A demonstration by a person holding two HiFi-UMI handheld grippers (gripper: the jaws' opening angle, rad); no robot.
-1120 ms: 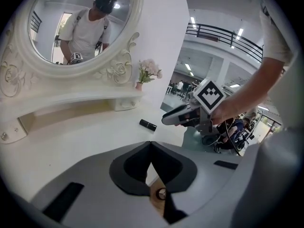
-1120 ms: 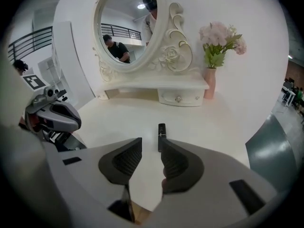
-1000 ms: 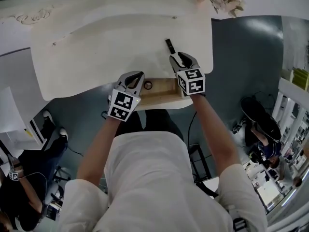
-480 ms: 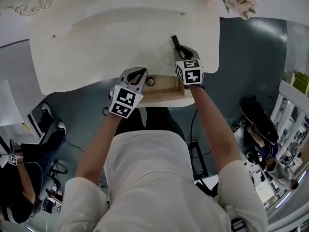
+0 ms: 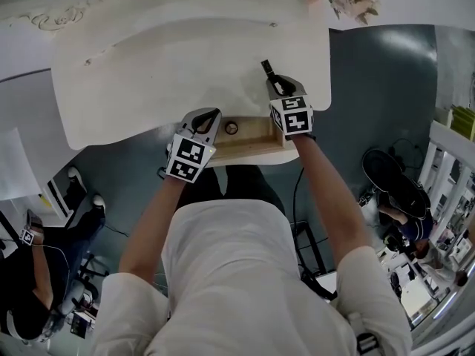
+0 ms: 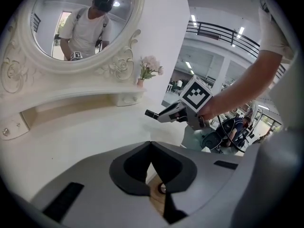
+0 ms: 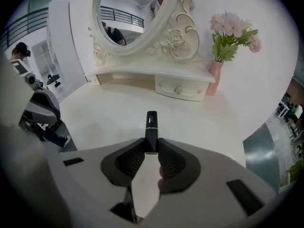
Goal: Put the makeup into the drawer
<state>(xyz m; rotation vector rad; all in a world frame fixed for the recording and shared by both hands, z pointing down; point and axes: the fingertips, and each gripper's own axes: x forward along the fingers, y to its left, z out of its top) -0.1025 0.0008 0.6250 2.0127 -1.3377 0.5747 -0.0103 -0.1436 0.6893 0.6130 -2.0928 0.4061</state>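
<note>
Since the earlier head view the right gripper (image 5: pixel 276 82) has come up the frame from below the makeup tube (image 5: pixel 266 68) onto its near end. Its jaws, then wide apart, are closing, and the pads already touch the tube on both sides.

In the right gripper view the gripper (image 7: pixel 151 145) grips the black tube (image 7: pixel 151 127) by its lower end. The long axis runs straight up the frame along the jaw line, and a thin gold band, seen only here, rings it near the far end.

The head view shows the tube slanting toward the upper left over the white table (image 5: pixel 148 73), right of centre. The left gripper view alone shows the tube (image 6: pixel 152 113) side-on, sticking out leftward from the right gripper (image 6: pixel 164 116); whether it touches the table is unclear.

The left gripper (image 5: pixel 208 115), jaws together and empty, sits at the open wooden drawer (image 5: pixel 249 136) beside its knob (image 5: pixel 231 127).
</note>
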